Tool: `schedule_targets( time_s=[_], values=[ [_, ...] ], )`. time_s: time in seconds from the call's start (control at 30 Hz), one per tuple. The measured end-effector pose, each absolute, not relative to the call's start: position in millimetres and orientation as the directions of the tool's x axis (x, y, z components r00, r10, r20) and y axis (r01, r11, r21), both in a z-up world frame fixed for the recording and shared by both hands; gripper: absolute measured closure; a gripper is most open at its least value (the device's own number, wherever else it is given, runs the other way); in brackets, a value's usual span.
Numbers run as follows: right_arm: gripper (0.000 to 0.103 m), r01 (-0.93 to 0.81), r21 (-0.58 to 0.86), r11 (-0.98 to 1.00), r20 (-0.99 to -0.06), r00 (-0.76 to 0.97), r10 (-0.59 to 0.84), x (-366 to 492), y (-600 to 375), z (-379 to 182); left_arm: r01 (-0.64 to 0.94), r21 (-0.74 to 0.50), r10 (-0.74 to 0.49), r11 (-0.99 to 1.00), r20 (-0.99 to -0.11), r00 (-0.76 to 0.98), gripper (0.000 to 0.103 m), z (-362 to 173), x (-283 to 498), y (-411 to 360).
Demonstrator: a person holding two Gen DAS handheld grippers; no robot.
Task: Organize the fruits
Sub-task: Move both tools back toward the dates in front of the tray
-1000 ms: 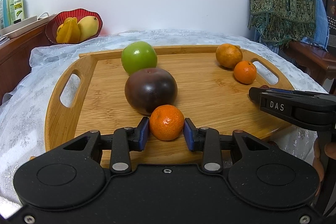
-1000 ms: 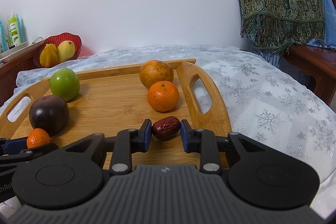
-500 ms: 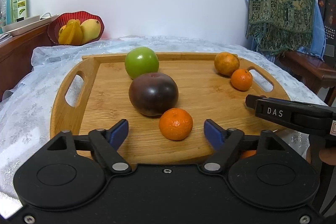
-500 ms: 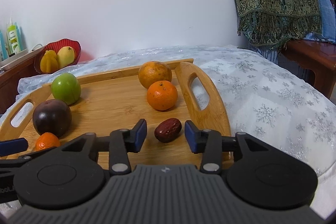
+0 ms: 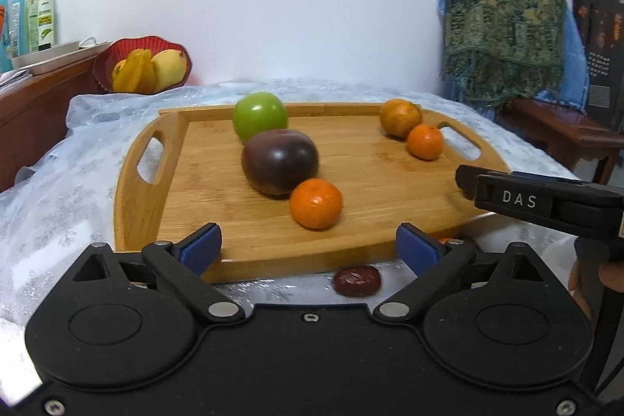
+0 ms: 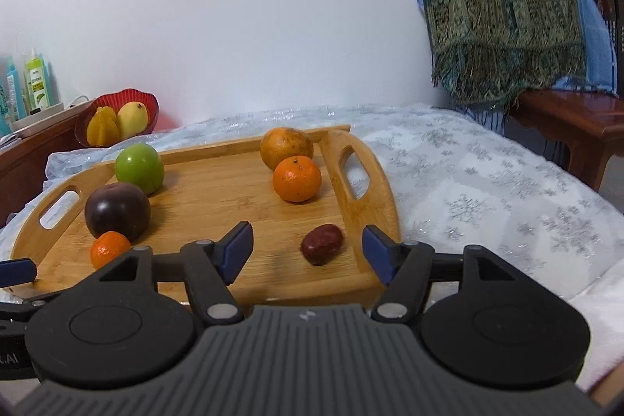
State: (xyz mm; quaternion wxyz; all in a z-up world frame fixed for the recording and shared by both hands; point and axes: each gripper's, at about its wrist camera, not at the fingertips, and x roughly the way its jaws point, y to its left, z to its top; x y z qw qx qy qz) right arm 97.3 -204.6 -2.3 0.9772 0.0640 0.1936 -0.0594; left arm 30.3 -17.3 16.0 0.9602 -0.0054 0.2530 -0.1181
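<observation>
A bamboo tray [image 5: 218,217] lies on the white tablecloth and also shows in the right wrist view [image 6: 218,197]. On it sit a green apple [image 5: 260,120], a dark plum [image 5: 279,166], a small mandarin [image 5: 316,203], and at the right a dull orange [image 5: 400,117] and a mandarin [image 5: 425,141]. My left gripper [image 5: 308,248] is open and empty, pulled back from the small mandarin. A red date [image 5: 357,280] lies on the cloth below the tray's front edge. My right gripper [image 6: 308,250] is open and empty, with another red date [image 6: 322,243] lying on the tray between its fingers.
A red bowl [image 5: 144,65] with yellow fruit stands at the back left beside a wooden sideboard with bottles [image 5: 41,20]. A patterned cloth [image 5: 503,2] hangs at the right over a wooden bench [image 5: 561,131]. The right gripper's arm [image 5: 542,205] crosses the left wrist view.
Both grippers opened, let go of the small mandarin and the red date on the tray, and drew back. A second date on the cloth came into the left wrist view.
</observation>
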Motion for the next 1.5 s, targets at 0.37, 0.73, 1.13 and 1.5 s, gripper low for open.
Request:
schedule_targets(
  time_s=[0.37,0.73,1.13,1.5],
  values=[
    [0.023,0.119,0.065,0.991,-0.377,0.922,-0.086,64,-200,-6,0.262,-0.043,-0.25,0.964,-0.477,0.842,0.005,13,12,-25],
    [0.022,0.109,0.066,0.992,-0.416,0.906,-0.072,47,-203,-15,0.294,-0.031,-0.269,0.955,-0.505,0.82,0.012,3,6,-30],
    [0.024,0.048,0.015,0.999,-0.437,0.899,-0.036,47,-193,-25,0.298,-0.085,-0.294,0.951,-0.547,0.783,0.037,-4,16,-29],
    [0.049,0.018,0.013,1.0,-0.445,0.895,-0.01,51,-186,-28,0.311,-0.084,-0.304,0.947,-0.556,0.774,0.05,-7,20,-36]
  ],
)
